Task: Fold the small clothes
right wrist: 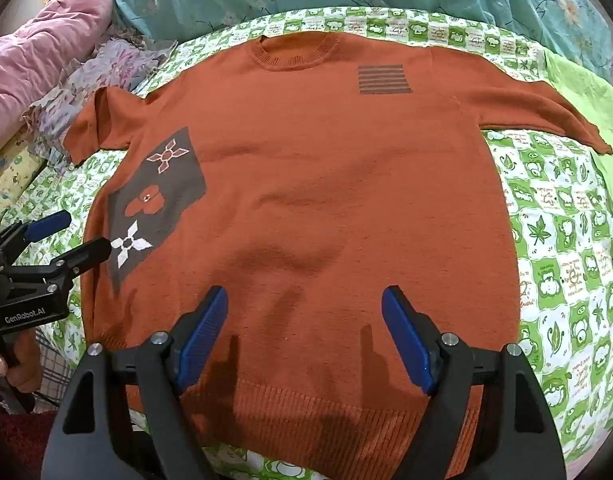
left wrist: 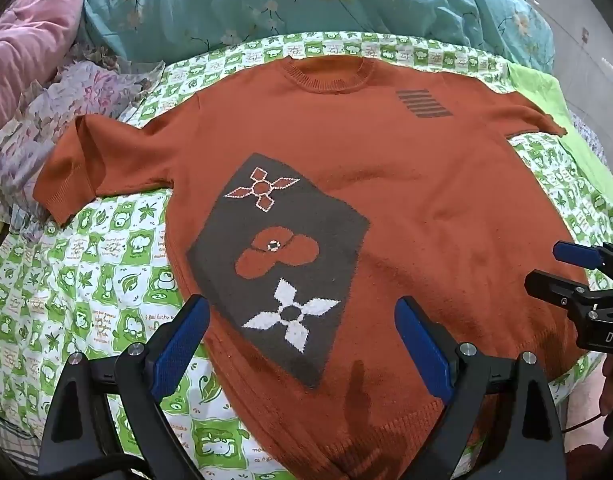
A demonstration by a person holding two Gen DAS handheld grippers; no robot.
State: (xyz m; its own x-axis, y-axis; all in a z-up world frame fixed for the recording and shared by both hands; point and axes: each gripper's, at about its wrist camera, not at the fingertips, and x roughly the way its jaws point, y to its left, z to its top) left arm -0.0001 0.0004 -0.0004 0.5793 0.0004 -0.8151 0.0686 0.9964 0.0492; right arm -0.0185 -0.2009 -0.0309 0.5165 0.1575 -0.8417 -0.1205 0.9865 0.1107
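An orange knit short-sleeved sweater (left wrist: 406,184) lies flat and face up on the bed, collar far, ribbed hem near; it also shows in the right wrist view (right wrist: 326,184). A grey patch with flower motifs (left wrist: 278,260) is on its left front, and a striped mark (left wrist: 424,103) near the right shoulder. My left gripper (left wrist: 302,340) is open and empty, above the sweater's lower left part. My right gripper (right wrist: 304,332) is open and empty, above the hem's middle. Each gripper shows in the other's view: the right one (left wrist: 554,268), the left one (right wrist: 74,240).
The sweater lies on a green and white patterned sheet (left wrist: 86,280). A teal floral quilt (left wrist: 290,0) is bunched at the far side, pink and lilac bedding (left wrist: 26,40) at the far left. A plain lime cloth (right wrist: 586,92) lies by the right sleeve.
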